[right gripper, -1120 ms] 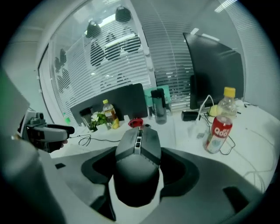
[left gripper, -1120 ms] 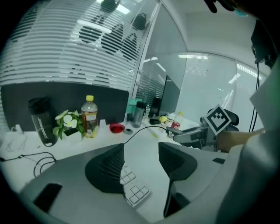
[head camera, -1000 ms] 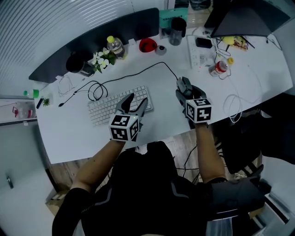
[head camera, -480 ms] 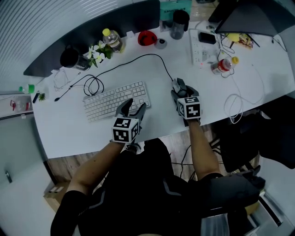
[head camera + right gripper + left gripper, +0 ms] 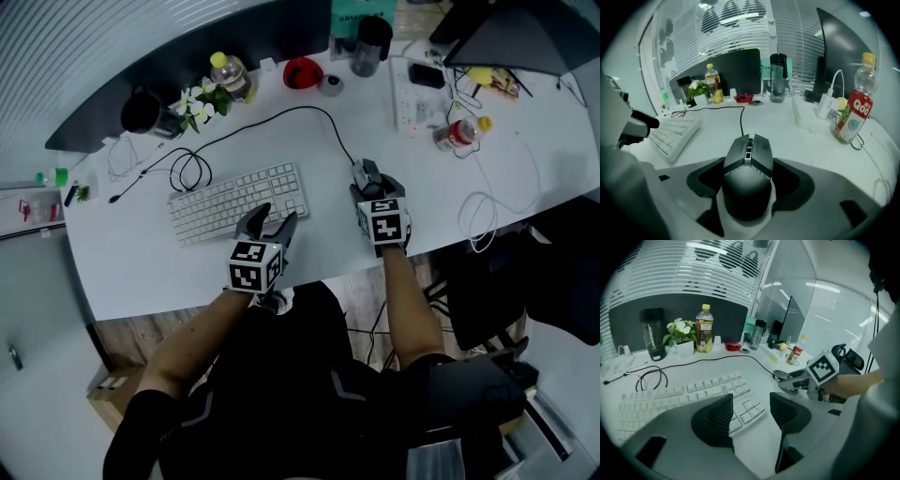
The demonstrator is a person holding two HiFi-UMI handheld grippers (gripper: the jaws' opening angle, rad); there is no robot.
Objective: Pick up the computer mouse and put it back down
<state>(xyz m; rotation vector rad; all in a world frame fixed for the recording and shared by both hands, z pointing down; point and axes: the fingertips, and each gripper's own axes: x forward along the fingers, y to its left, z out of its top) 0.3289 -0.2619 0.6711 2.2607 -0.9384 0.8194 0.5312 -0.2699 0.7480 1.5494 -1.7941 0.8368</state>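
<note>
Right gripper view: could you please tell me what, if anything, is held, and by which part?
The right gripper grips the computer mouse by its two sides.

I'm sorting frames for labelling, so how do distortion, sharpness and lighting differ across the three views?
Head view: wide-angle bowing curves the desk edge; the keyboard is sharp, the person's torso dark. Left gripper view: fisheye circle with black corners, bright blinds behind. Right gripper view: same fisheye rim; the mouse looks dim and slightly soft, the red-labelled bottle clear.
</note>
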